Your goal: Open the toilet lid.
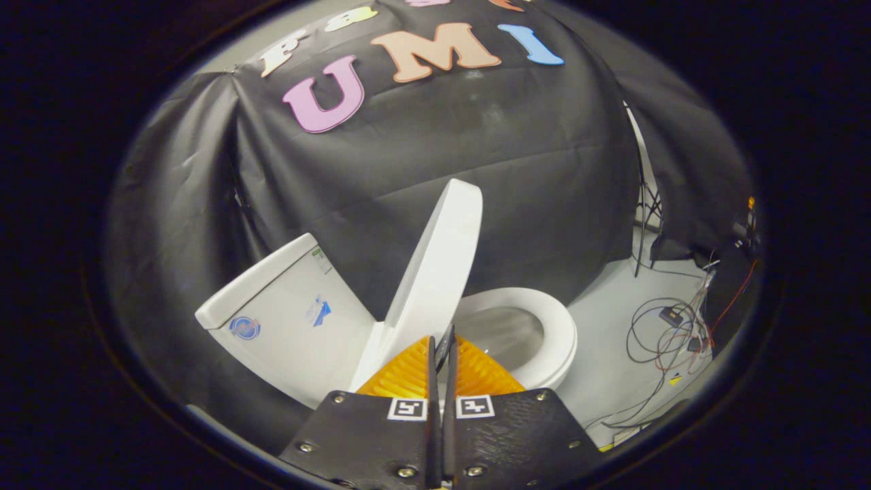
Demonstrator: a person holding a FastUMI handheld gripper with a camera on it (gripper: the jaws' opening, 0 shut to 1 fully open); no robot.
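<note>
My gripper (441,344) is pressed together, apparently empty, just below the raised toilet lid (435,262); the seat (554,333) lies clear beyond.

Lid (435,272) upright, just beyond closed gripper (442,344)

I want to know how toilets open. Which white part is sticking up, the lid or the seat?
The lid is sticking up, tilted back toward the tank. The seat lies flat around the bowl. The gripper has its jaws nearly closed, just before the lid's lower edge.

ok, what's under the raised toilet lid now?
Under the lid: the white seat ring, down on the bowl, with its opening exposed. The gripper, fingers closed with nothing clamped, covers the hinge and the ring's near side.
</note>
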